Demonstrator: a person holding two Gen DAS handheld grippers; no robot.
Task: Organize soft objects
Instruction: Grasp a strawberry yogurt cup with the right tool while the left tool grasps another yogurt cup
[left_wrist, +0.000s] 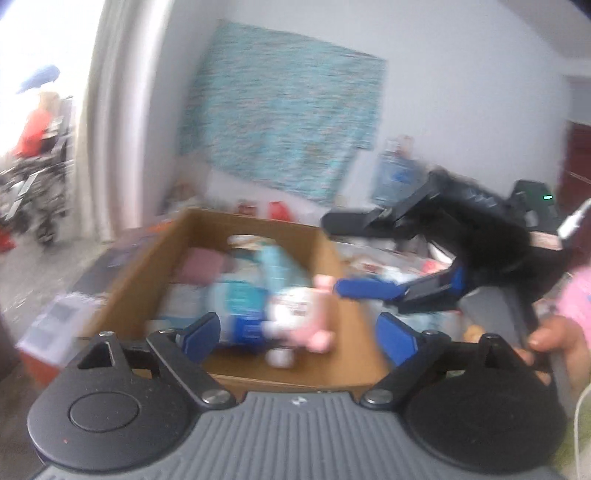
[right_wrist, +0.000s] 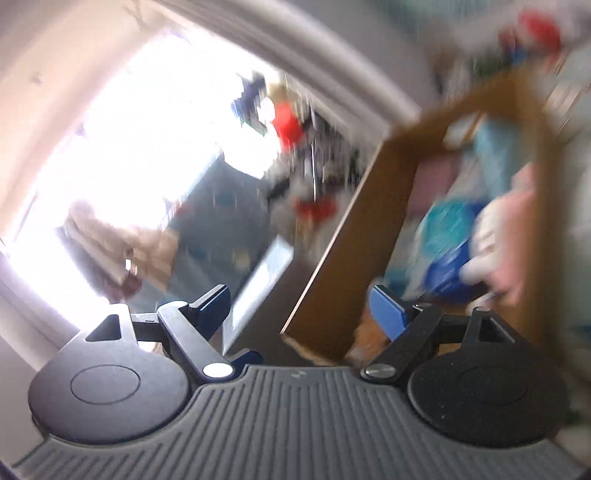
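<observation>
My left gripper (left_wrist: 299, 338) has its blue-padded fingers spread wide with nothing between them, parked right over the near edge of the cardboard box (left_wrist: 343, 354). My right gripper (left_wrist: 345, 254) comes in from the right in the left wrist view, fingers also spread and holding nothing, with the lower blue finger reaching over the box's right wall. In its own view the right gripper (right_wrist: 299, 304) shows the same thing, fingers apart, the box's near corner sitting between them.

Everything's pretty smeared, so take details loosely. Inside the box, toward the near right corner, lies a pink and white plush toy (left_wrist: 310, 317), right against a blue and white soft package (left_wrist: 243, 310). A lighter blue package (left_wrist: 277, 266) lies behind those, and something mauve and cushiony (left_wrist: 201, 264) sits toward the far left corner. Can't tell what exactly that one is.

Behind the box a turquoise patterned cloth (left_wrist: 288, 122) hangs on the white wall. Off to the right there's a big water jug (left_wrist: 393, 173), blurred.
</observation>
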